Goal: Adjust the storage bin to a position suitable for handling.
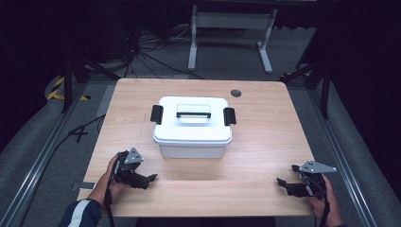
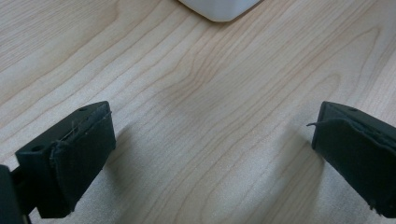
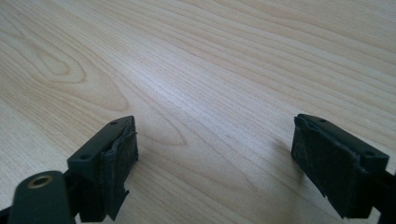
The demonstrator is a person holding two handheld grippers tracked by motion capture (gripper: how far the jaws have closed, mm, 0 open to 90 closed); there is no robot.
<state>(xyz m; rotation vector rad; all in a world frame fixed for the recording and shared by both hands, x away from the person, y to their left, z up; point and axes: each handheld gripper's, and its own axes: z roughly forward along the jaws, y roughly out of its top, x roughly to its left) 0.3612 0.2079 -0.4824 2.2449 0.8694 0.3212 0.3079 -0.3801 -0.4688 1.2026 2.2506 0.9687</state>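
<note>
Wooden tabletop (image 1: 265, 142): white lidded box (image 1: 192, 126) sits untouched mid-table, latches shut; left gripper (image 1: 146, 178) and right gripper (image 1: 283, 182) rest near the front corners, jaws spread, empty.

No text, label, brand, number or sign can be read anywhere: the white plastic lidded box (image 1: 192, 126) with black latches is blank, and the pale wooden counter (image 1: 265, 142) bears nothing but its grain.
</note>
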